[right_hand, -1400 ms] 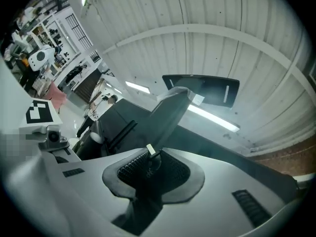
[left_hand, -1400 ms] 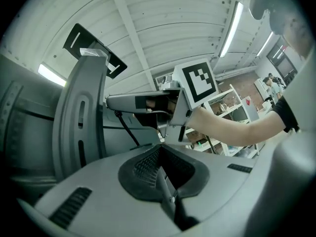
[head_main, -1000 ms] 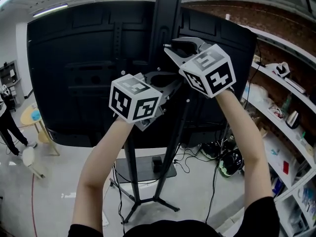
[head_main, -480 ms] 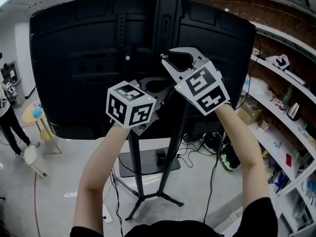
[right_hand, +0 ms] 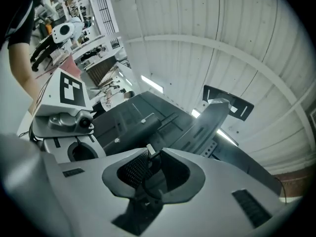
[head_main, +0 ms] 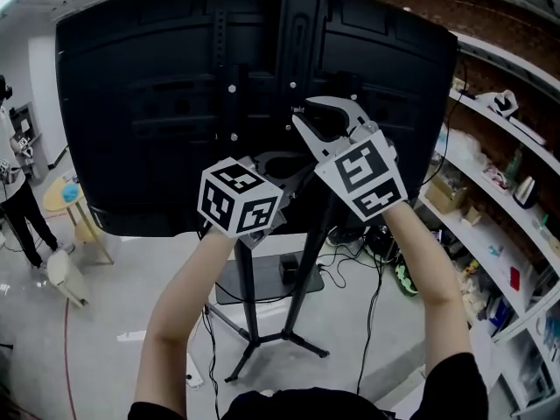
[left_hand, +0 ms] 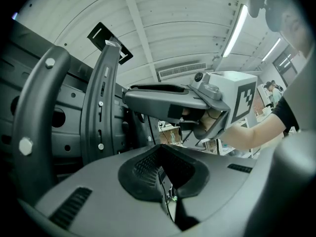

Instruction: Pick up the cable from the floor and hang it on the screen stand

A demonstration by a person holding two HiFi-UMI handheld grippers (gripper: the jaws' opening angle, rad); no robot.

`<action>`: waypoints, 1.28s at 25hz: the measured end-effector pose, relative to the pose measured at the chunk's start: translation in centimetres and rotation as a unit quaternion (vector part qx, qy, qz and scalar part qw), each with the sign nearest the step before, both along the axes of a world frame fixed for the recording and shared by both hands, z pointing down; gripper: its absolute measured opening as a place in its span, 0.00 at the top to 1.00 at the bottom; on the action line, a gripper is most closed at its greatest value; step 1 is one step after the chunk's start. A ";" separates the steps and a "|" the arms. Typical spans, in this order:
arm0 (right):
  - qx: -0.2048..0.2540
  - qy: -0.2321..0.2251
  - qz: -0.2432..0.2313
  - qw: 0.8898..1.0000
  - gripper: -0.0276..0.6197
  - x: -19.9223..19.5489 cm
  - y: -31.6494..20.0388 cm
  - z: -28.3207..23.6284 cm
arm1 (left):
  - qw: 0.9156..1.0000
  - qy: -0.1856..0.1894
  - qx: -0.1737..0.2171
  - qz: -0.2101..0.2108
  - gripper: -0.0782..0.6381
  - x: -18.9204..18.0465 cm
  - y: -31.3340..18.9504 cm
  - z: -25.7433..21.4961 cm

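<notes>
Step in hand: judging by the raised grippers, the lifting is done and the hanging is under way.
Left gripper (head_main: 289, 166): hovering just beside the column of the screen stand (head_main: 302, 24), on its left edge. Its jaws are standing almost together, and I am seeing nothing between them.
Right gripper (head_main: 325, 119): sitting higher, against the column's right edge. Its jaws are partly closed and are pinching a thin dark strand.
Cable (right_hand: 149, 177): the strand in the right jaws is seemingly this. It is looping down out of the jaw cavity. Against the black back of the screen (head_main: 149, 103) the head view is not showing its run.
Floor (head_main: 114, 304): other leads (head_main: 350, 274) are lying tangled near the right corner of the stand's base plate (head_main: 262, 291).
Next move: it is calling for laying the strand over a bracket or bolt on the column. The right jaws should open only once the cable's weight is resting there.
Risk: a loop that is sitting too shallow is likely to slide off.
</notes>
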State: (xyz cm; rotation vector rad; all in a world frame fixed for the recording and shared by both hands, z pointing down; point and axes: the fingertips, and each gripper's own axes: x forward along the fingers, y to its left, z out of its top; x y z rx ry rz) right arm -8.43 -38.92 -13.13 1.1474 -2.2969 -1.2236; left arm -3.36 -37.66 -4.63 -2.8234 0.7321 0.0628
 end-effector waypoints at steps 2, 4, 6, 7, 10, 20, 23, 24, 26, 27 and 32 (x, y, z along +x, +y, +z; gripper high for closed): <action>0.003 -0.003 -0.003 1.000 0.80 -0.2 0.0 -0.3 | 1.000 0.002 -0.003 -0.001 0.88 -0.1 -0.2 0.2; 0.011 -0.005 -0.005 1.000 0.80 -0.4 0.0 -0.7 | 1.000 0.003 -0.005 -0.001 0.88 -0.2 -0.3 0.3; 0.017 -0.010 -0.005 1.000 0.80 -0.7 -0.1 -1.1 | 1.000 0.002 -0.005 -0.002 0.88 -0.3 -0.4 0.5; 0.020 -0.010 -0.003 1.000 0.80 -0.8 -0.2 -1.2 | 1.000 0.001 -0.005 -0.002 0.88 -0.4 -0.5 0.6; 0.035 -0.010 0.006 0.999 0.80 -0.9 -0.7 -1.6 | 1.000 -0.001 -0.006 -0.005 0.88 -0.7 -0.6 0.9; 0.053 -0.087 0.073 0.992 0.81 7.4 -3.1 -8.9 | 1.000 -0.008 0.002 -0.004 0.88 -1.1 -1.2 0.4; 0.061 -0.088 0.090 0.990 0.81 9.4 -3.3 -10.6 | 1.000 -0.012 0.006 0.001 0.88 -0.5 -1.5 0.2; 0.064 -0.085 0.096 0.990 0.81 10.0 -3.5 -11.1 | 1.000 -0.014 0.009 0.003 0.88 -0.3 -1.6 0.1; 0.068 -0.080 0.110 0.988 0.81 11.1 -3.9 -11.8 | 1.000 -0.015 0.013 0.008 0.88 0.3 -1.8 -0.1; 0.068 -0.077 0.116 0.988 0.81 11.6 -4.3 -12.0 | 1.000 -0.015 0.014 0.011 0.88 0.6 -2.0 -0.2; 0.065 -0.058 0.146 0.985 0.81 13.3 -7.4 -13.3 | 0.999 -0.023 0.020 0.018 0.88 1.8 -3.0 -0.9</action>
